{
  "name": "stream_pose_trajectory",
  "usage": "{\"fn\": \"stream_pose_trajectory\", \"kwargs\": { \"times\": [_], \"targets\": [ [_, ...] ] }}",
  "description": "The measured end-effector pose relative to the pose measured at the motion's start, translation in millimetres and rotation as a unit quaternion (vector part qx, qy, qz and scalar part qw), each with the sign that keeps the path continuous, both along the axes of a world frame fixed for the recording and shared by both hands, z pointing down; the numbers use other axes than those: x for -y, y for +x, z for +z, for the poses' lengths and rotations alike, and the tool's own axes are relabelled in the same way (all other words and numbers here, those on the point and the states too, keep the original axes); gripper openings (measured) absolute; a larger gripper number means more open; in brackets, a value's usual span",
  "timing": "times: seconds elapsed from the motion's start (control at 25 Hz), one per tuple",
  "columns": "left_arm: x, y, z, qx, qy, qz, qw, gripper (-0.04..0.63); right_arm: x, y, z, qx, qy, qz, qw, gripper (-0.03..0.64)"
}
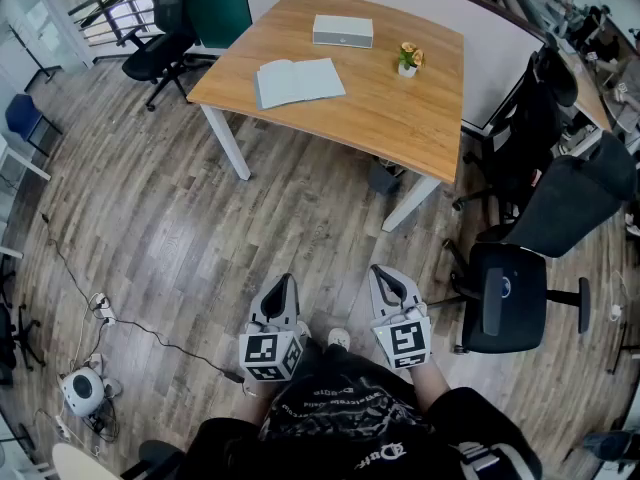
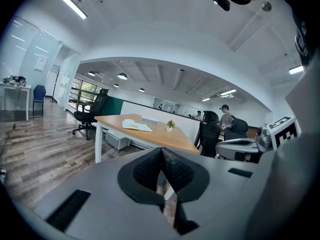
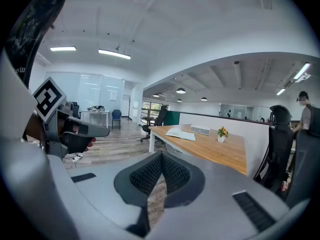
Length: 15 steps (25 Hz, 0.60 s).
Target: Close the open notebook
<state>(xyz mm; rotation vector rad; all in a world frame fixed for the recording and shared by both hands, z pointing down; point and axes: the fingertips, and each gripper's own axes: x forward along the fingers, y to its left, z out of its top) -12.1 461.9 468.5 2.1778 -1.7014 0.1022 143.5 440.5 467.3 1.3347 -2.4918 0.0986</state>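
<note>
Closest in, the person stands on the wooden floor (image 1: 200, 228) with both tools held low in front of the body. The left hand-held gripper (image 1: 284, 286) has its jaws pressed together on nothing, and the right hand-held gripper (image 1: 386, 276) is the same, closed and empty. A black office chair (image 1: 505, 293) stands just off to the right. Well beyond them is the desk (image 1: 400, 118), and the open notebook (image 1: 298, 80) lies flat on it toward its left side, pages up. A grey box (image 1: 343, 31) sits behind it and a small potted plant (image 1: 408, 59) to its right. I'd say the closing hasn't begun; this is the approach. Next they need to walk up to the desk, get a jaw under one cover's outer edge, and fold that half over the other.
</note>
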Motion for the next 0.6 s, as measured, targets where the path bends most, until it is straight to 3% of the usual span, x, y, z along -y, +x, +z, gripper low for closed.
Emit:
{"fn": "stream_pose_trajectory", "kwargs": {
  "times": [0.12, 0.6],
  "targets": [
    [-7.7, -0.9, -5.5, 0.015, 0.003, 0.008, 0.9999, 0.021, -2.9, 6.8, -5.0, -0.015, 0.007, 0.014, 1.0, 0.005],
    [-13.9, -11.3, -3.6, 0.017, 0.007, 0.026, 0.9995, 0.023, -10.1, -14.7, -6.8, 0.017, 0.004, 0.007, 1.0, 0.011]
  ]
}}
